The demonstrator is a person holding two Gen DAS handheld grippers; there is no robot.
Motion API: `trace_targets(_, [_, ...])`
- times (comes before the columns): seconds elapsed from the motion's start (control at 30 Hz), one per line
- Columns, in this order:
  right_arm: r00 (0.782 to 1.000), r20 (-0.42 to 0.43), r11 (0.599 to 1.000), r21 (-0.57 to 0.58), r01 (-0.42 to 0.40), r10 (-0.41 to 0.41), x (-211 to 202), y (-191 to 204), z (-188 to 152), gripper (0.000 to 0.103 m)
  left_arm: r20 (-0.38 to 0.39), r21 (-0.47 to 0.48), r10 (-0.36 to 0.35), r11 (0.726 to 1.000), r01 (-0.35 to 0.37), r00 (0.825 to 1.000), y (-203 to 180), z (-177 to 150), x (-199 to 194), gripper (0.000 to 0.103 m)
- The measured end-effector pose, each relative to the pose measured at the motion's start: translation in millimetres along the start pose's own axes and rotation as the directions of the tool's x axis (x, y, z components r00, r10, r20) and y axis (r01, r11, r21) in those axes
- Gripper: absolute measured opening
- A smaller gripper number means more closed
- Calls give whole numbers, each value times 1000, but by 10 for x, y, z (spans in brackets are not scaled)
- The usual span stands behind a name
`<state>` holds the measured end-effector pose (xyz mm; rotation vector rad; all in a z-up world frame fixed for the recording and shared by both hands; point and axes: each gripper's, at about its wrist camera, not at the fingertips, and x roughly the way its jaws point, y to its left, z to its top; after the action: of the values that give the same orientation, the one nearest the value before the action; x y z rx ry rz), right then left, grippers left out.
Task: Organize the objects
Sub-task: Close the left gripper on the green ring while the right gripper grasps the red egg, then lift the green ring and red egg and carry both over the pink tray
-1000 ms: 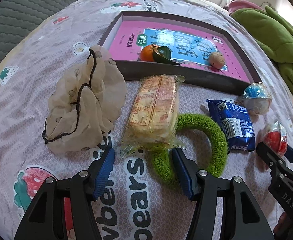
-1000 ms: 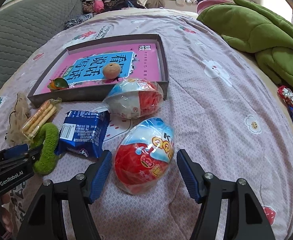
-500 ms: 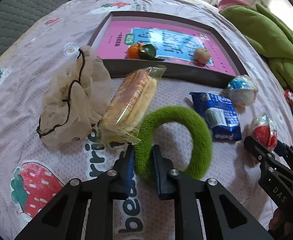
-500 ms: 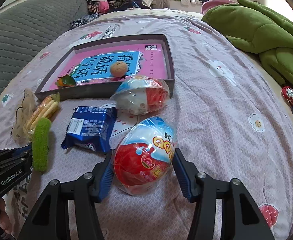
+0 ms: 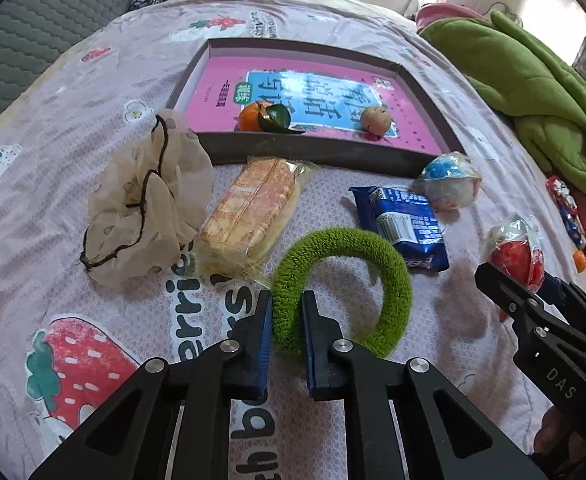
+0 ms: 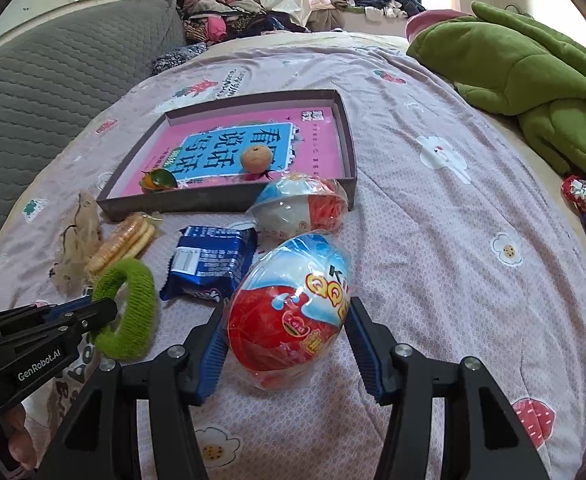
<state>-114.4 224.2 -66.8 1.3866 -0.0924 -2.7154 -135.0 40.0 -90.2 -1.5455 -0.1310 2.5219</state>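
My left gripper [image 5: 287,316] is shut on a fuzzy green hair ring [image 5: 389,276] and holds it just above the bedsheet; the ring also shows in the right wrist view [image 6: 133,312]. My right gripper [image 6: 285,332] is shut on a red-and-blue wrapped toy egg [image 6: 293,316], seen in the left wrist view [image 5: 517,256] too. A shallow dark tray [image 5: 317,148] with a pink book inside holds a tangerine [image 5: 253,116] and a walnut [image 5: 377,120].
On the sheet lie a beige mesh pouch [image 5: 145,204], a cracker pack [image 5: 253,212], a blue snack pack [image 5: 405,224] and a second wrapped egg [image 5: 449,180]. A green blanket [image 6: 533,68] lies at the right, with candies [image 6: 585,208] at the bed edge.
My left gripper closed on the green ring and lifted it slightly. My right gripper closed on the toy egg.
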Motion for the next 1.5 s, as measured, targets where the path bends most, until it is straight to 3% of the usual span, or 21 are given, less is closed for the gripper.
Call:
trace_targets(0.77, [997,75,998,-60,-22,26,-448,274,102,56,112,16,12,1000,-14,994,-73,34,-520,13])
trace_targets(1.5, [977,213,995,-96,20,1,-1098,533,226,56,251,23,34,999,-42,967,-136,91,-1184,13])
